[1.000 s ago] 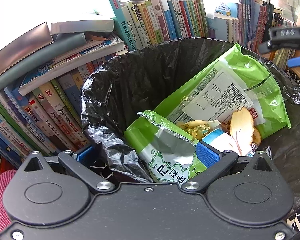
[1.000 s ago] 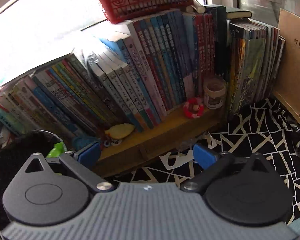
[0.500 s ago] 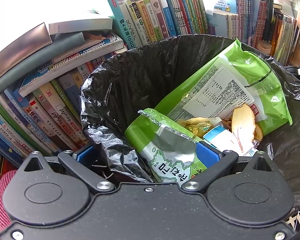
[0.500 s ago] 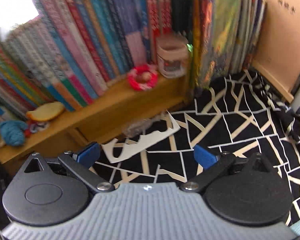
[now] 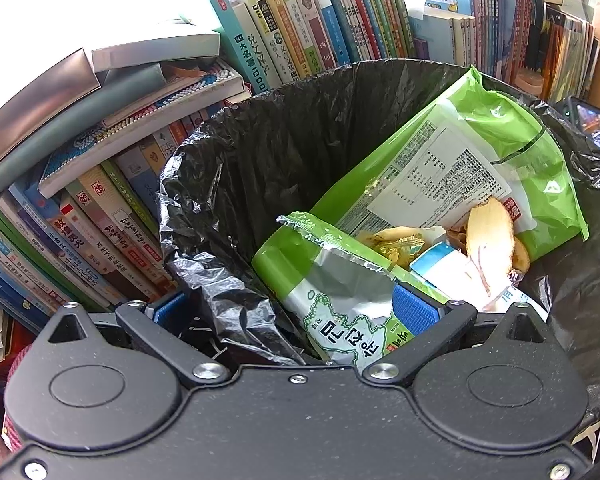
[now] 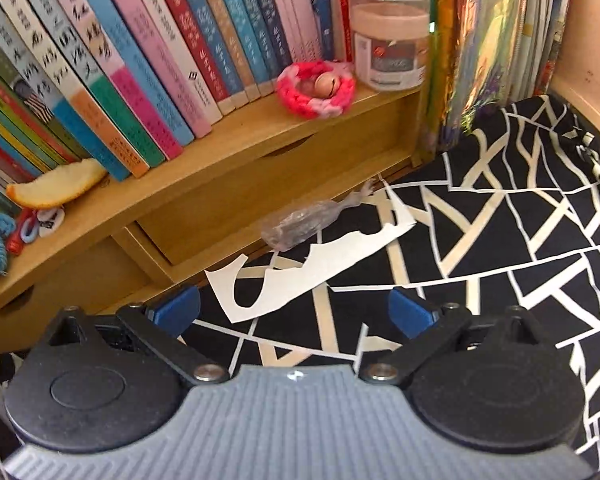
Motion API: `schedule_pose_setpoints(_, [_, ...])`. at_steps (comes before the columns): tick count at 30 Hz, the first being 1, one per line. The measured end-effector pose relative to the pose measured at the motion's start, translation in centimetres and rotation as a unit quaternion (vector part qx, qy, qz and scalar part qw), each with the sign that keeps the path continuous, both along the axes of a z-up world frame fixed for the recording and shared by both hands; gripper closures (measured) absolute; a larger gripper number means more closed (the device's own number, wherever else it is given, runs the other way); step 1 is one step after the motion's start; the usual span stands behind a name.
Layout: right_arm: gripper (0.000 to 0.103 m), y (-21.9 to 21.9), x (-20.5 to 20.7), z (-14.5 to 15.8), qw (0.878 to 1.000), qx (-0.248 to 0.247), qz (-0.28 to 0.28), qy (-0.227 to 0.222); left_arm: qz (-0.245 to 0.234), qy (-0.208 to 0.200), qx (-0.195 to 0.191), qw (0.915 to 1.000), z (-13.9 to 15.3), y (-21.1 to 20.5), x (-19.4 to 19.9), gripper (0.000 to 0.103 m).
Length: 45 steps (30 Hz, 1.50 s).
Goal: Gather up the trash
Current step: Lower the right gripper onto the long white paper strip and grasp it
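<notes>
Left gripper [image 5: 290, 306], jaws apart, straddles the black-lined bin's [image 5: 204, 216] near rim; right gripper [image 6: 292, 308], jaws apart, hovers over torn paper [image 6: 312, 264] on the table [image 6: 500, 240].

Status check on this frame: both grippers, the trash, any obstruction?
Left gripper open at bin liner rim. Right gripper open, empty, above white paper scrap. Clear wrapper beside it. Nothing in the way.

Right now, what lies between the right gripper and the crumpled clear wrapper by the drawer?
In the right wrist view, a cut-out white paper scrap lies on the tablecloth between the right gripper and the clear wrapper.
</notes>
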State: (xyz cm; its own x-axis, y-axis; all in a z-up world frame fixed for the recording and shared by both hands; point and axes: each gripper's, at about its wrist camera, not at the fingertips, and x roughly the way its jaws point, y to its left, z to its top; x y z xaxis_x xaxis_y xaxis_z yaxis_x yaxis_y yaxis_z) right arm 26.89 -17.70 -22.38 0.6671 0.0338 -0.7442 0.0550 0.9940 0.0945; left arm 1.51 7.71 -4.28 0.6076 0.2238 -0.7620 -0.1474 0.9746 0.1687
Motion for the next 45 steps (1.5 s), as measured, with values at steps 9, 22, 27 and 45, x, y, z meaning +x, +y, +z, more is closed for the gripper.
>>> schedule_pose_setpoints(9, [0.0,0.1,0.6,-2.5,0.999,-0.026,0.001,-0.024,-0.003,0.001,0.006,1.0,0.0,-0.2,0.2,0.001])
schedule_pose_setpoints(22, [0.0,1.4,-0.7,-4.9,0.996,-0.06,0.025,-0.061,-0.004,-0.002,0.011,0.9999,-0.1,-0.3,0.1,0.001])
schedule_pose_setpoints(27, [0.0,1.4,-1.7,-5.5,0.995,-0.062,0.02,-0.076,-0.004,-0.002,0.012,0.9999,-0.1,-0.3,0.1,0.001])
schedule_pose_setpoints(45, [0.046,1.1,-1.3,-2.8,0.994,-0.036,0.072,-0.078,-0.002,-0.002,0.022,0.9998,0.0,-0.4,0.2,0.001])
